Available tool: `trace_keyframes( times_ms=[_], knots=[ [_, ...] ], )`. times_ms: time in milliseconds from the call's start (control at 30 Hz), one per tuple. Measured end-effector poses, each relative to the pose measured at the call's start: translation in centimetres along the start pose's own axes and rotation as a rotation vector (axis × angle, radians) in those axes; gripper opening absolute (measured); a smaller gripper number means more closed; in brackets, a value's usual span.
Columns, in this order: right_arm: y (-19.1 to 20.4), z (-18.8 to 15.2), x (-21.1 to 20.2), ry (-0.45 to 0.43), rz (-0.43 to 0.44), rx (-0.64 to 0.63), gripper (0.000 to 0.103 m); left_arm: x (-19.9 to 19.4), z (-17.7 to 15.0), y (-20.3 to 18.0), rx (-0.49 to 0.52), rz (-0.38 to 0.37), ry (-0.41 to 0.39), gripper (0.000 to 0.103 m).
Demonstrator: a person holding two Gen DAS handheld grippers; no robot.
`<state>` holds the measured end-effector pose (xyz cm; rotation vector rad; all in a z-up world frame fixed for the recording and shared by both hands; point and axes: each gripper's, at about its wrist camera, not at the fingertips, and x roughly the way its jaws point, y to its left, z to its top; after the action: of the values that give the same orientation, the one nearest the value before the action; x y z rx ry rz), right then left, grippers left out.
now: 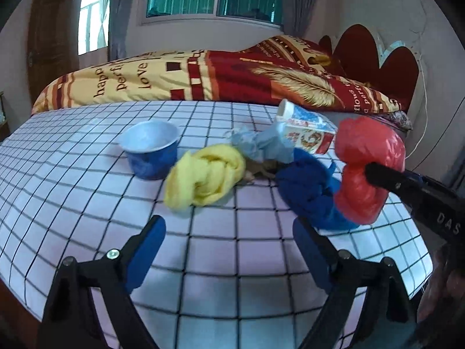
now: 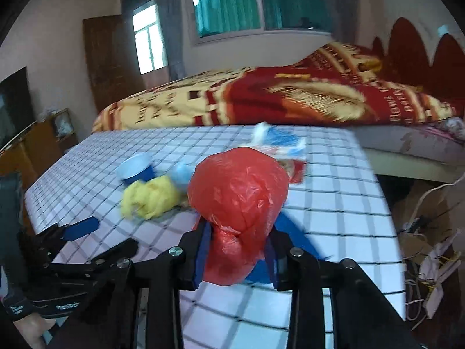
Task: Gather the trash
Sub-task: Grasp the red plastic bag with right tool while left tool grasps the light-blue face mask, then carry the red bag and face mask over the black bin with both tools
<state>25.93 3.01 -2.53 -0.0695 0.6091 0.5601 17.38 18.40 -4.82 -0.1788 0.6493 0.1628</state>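
Note:
My right gripper (image 2: 237,250) is shut on a red plastic bag (image 2: 241,203) and holds it above the checked table; the bag also shows at the right of the left wrist view (image 1: 367,168). My left gripper (image 1: 229,232) is open and empty, low over the tablecloth (image 1: 203,261), short of the trash. Ahead of it lie a yellow crumpled bag (image 1: 206,171), a blue bag (image 1: 308,186), a pale blue crumpled bag (image 1: 261,142), a printed carton (image 1: 305,128) and a blue cup (image 1: 151,152).
A bed with a red and yellow quilt (image 1: 232,75) stands right behind the table. Cables and a power strip (image 2: 436,279) lie on the floor to the right. A wooden cabinet (image 2: 43,142) stands at the left.

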Motion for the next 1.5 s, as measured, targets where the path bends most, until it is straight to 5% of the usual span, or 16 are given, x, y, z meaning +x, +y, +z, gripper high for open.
trace_keyframes(
  times_ms=[467, 600, 700, 1000, 1500],
  knots=[
    [-5.0, 0.8, 2.3, 0.024, -0.048, 0.063, 0.036, 5.1, 5.7, -2.8, 0.028, -0.022, -0.003, 0.076],
    [-5.7, 0.7, 2.3, 0.027, -0.041, 0.074, 0.036, 7.1, 5.6, -2.8, 0.051, -0.025, 0.066, 0.034],
    [-6.0, 0.5, 1.9, 0.023, -0.039, 0.069, 0.036, 6.4, 5.4, -2.7, 0.05, -0.033, 0.052, 0.015],
    [-5.7, 0.1, -1.2, -0.002, -0.072, 0.04, 0.035, 0.6, 5.1, -2.9, 0.051, -0.063, -0.052, 0.015],
    [-4.5, -2.3, -8.3, -0.037, -0.131, -0.048, 0.035, -4.7, 2.0, -6.6, 0.098, -0.153, -0.064, 0.014]
  ],
)
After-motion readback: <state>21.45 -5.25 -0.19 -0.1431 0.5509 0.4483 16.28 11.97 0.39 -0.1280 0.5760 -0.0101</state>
